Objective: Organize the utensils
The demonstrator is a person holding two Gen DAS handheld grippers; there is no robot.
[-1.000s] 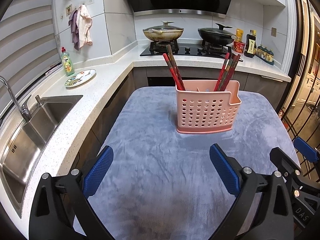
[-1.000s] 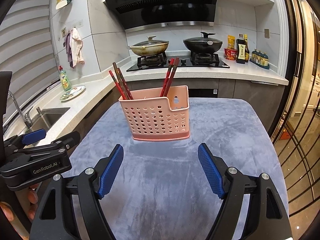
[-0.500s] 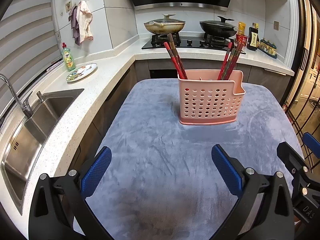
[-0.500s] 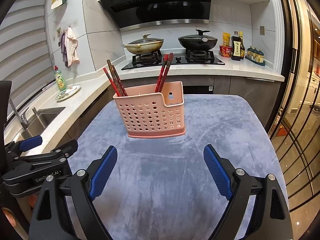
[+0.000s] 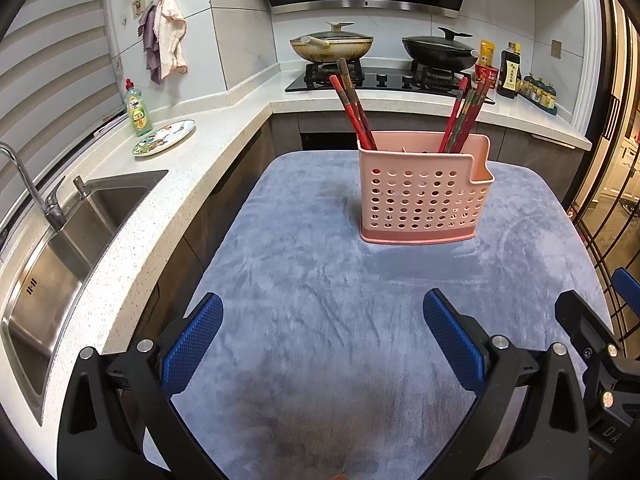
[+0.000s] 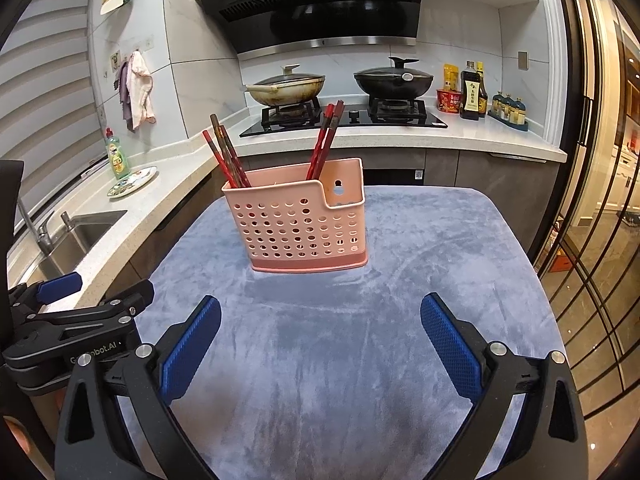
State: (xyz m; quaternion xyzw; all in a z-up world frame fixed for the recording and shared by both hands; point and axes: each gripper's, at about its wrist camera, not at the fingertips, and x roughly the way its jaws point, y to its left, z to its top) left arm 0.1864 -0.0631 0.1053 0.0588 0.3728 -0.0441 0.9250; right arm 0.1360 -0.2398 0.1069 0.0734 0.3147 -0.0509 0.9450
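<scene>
A pink perforated utensil basket (image 5: 424,196) stands upright on the grey-blue cloth (image 5: 320,280); it also shows in the right wrist view (image 6: 300,224). Red and dark chopsticks (image 5: 354,108) lean in its left end and another bunch (image 5: 464,114) in its right end. My left gripper (image 5: 322,340) is open and empty, well short of the basket. My right gripper (image 6: 320,340) is open and empty, also short of the basket (image 6: 300,224). The left gripper's body shows at the left of the right wrist view (image 6: 76,320).
A white counter with a steel sink (image 5: 60,240), a tap, a green soap bottle (image 5: 138,110) and a patterned plate (image 5: 164,142) runs along the left. A hob with two pans (image 5: 332,46) is behind. Glass doors (image 6: 600,240) stand at the right.
Both grippers have pulled back and risen a little from the basket, which now looks smaller and farther. Both stay open and empty.
</scene>
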